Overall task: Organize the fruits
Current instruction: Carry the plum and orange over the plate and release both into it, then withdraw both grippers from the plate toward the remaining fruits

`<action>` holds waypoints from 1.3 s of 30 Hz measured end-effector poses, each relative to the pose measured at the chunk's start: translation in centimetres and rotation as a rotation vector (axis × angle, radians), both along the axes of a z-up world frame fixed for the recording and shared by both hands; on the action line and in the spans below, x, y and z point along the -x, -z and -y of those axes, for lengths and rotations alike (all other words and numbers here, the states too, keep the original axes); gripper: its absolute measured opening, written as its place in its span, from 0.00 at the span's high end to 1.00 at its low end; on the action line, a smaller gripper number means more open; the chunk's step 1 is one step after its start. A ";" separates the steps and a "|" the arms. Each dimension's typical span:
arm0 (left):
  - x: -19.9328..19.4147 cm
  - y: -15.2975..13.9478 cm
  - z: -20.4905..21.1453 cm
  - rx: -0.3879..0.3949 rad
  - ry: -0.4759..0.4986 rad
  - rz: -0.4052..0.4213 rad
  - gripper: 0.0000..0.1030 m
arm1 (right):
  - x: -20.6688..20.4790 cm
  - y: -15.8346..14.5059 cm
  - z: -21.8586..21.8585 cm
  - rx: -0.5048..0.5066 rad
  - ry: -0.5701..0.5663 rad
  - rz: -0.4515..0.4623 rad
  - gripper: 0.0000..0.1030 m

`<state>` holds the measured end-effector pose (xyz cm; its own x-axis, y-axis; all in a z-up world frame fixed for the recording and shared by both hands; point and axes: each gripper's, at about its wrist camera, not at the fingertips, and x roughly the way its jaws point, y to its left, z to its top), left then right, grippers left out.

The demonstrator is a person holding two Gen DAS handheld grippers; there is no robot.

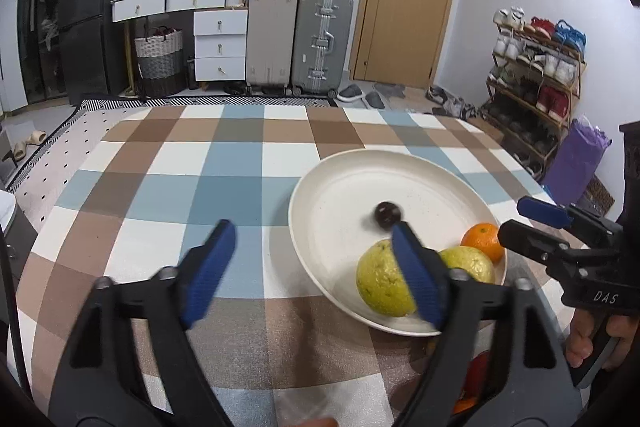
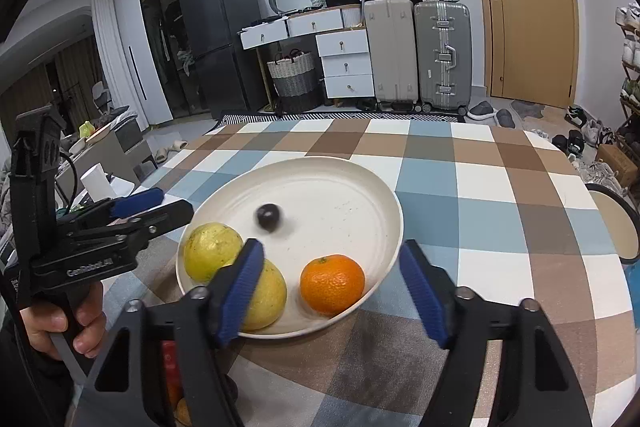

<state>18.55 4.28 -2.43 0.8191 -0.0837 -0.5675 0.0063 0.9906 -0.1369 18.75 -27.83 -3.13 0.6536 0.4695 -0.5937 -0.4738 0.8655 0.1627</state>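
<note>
A cream plate sits on the checked tablecloth. In it lie two yellow-green fruits, an orange and a small dark round fruit, blurred. My left gripper is open and empty, its right finger over the plate's near rim. My right gripper is open and empty, its fingers either side of the orange, above the plate's near edge. Each gripper shows in the other's view: the right, the left.
More orange and red fruit lies low near the table's front edge, mostly hidden by the grippers. A round stool stands to the table's right. Suitcases, drawers and a shoe rack stand beyond the table.
</note>
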 end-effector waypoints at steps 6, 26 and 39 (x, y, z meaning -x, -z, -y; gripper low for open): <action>0.6 0.1 -0.2 0.009 -0.004 -0.016 0.05 | 0.0 -0.1 0.3 -0.001 0.040 0.019 0.10; 7.0 -0.2 0.7 0.003 -0.042 -0.012 0.00 | 3.7 -0.7 2.8 -0.031 0.080 0.054 0.00; 11.2 -0.7 1.8 -0.037 -0.055 0.024 0.00 | 6.6 -0.8 4.1 -0.056 0.072 0.077 0.00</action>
